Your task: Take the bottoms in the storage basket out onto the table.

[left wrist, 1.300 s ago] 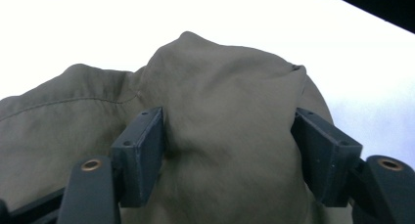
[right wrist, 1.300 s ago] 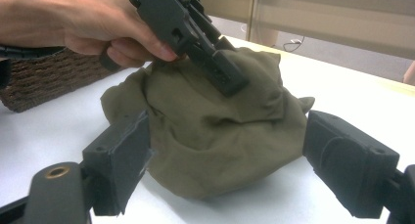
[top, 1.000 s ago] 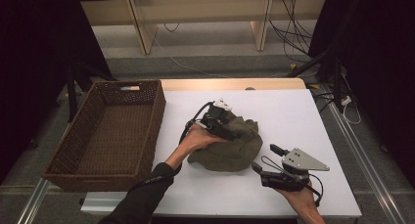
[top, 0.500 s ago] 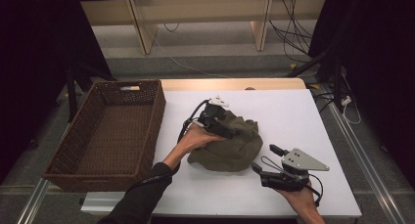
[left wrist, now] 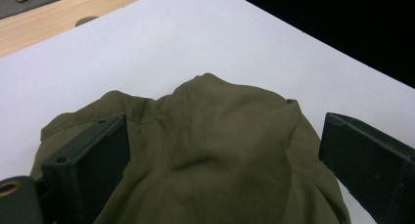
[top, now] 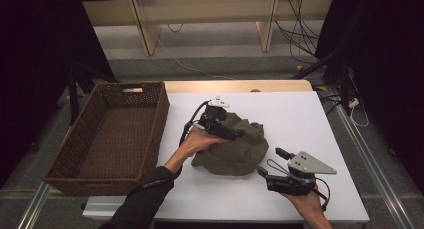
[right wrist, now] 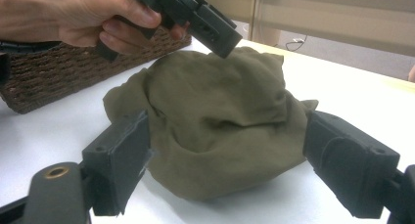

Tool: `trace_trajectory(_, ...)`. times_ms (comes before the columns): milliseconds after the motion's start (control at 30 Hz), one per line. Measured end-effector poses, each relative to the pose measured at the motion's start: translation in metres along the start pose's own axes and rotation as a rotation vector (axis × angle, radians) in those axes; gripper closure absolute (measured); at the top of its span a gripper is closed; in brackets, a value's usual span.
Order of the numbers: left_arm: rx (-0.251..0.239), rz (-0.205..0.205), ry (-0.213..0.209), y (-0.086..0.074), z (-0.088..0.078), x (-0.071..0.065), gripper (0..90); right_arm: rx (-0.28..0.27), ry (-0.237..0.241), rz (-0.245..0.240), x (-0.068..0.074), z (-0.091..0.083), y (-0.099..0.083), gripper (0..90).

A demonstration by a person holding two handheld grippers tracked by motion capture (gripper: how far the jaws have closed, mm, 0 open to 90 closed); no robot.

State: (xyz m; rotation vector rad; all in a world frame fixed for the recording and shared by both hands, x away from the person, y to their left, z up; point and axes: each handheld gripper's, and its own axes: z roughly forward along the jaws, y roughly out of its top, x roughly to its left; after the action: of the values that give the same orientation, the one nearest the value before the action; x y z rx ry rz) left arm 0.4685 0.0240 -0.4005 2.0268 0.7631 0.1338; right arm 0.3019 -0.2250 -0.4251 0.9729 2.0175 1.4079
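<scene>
Olive cloth point(left wrist: 215, 155) — heaped between both grippers' wide-spread jaws.

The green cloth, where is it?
In the high view, the green cloth lies bunched mid-table, right of the wicker basket, between the left gripper and right gripper.

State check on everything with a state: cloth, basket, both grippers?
Olive cloth: crumpled in a heap on the white table, not gripped.
Wicker basket: upright beside the table, nothing visible inside.
Left gripper: open, jaws over the cloth.
Right gripper: open, jaws facing the cloth's near edge.
</scene>
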Motion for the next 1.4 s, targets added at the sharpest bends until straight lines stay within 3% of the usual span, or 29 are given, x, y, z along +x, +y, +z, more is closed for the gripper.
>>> trace_trajectory(600, -0.108, -0.038, 0.012, 0.000, -0.018, 0.004, 2.0, 0.001, 0.002, 0.006, -0.001, 0.000, 0.000, 18.8)
trace_trajectory(1400, -0.186, -0.030, 0.043, -0.008, -0.033, 0.001, 0.0, -0.006, 0.005, 0.000, -0.002, -0.001, 0.000, 18.8)
